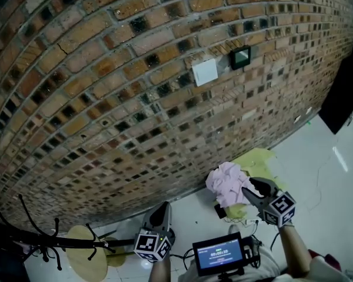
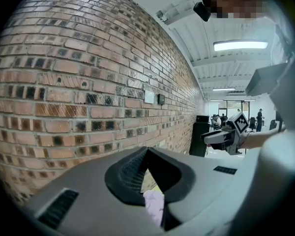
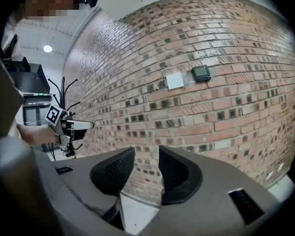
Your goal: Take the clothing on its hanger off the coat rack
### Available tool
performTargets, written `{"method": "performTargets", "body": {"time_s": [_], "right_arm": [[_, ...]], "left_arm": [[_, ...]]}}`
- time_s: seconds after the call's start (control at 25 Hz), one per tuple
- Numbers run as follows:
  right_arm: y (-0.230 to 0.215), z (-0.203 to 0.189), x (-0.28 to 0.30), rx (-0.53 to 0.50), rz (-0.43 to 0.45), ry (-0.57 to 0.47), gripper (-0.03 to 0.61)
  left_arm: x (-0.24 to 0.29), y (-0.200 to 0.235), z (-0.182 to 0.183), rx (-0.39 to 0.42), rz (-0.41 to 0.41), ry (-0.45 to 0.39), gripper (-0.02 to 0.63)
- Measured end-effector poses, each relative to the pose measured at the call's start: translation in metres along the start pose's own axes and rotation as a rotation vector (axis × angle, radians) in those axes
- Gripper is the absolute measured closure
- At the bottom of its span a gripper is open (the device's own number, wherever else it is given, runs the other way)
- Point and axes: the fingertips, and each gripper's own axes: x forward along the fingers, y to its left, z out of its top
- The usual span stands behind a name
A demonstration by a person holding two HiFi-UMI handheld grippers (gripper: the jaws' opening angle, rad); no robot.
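Observation:
A pink garment point(image 1: 228, 183) lies crumpled on a yellow-green cloth point(image 1: 260, 161) on the floor at the foot of the brick wall. No hanger can be made out on it. The black coat rack point(image 1: 25, 235) with bare hooks stands at the lower left, over a round wooden base point(image 1: 85, 252). My left gripper point(image 1: 163, 208) is shut and empty, left of the garment; its own view shows the pink garment point(image 2: 154, 205) below the jaws. My right gripper point(image 1: 251, 190) hovers just over the garment's right edge, open, with only brick wall showing between its fingers point(image 3: 113, 168).
The brick wall point(image 1: 135, 98) carries a white switch plate point(image 1: 205, 72) and a small black panel point(image 1: 240, 57). A black cabinet point(image 1: 344, 98) stands at the right on the pale floor point(image 1: 317, 169). A small screen point(image 1: 219, 254) hangs at my chest.

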Motion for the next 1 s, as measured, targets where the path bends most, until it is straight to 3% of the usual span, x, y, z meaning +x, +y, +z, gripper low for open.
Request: {"method": "performTargets", "body": {"time_s": [0.6,1.0], "right_arm": [[0.023,0.008,0.017,-0.035,-0.016,0.001,0.437],[0.008,0.004,0.014,-0.041,-0.104,0.018,0.439]], "left_arm": [[-0.006,0.014,0.004,0.056,-0.058,-0.019,0.607],[0.001,0.019,0.005,0.061,-0.077,-0.009,0.607]]}}
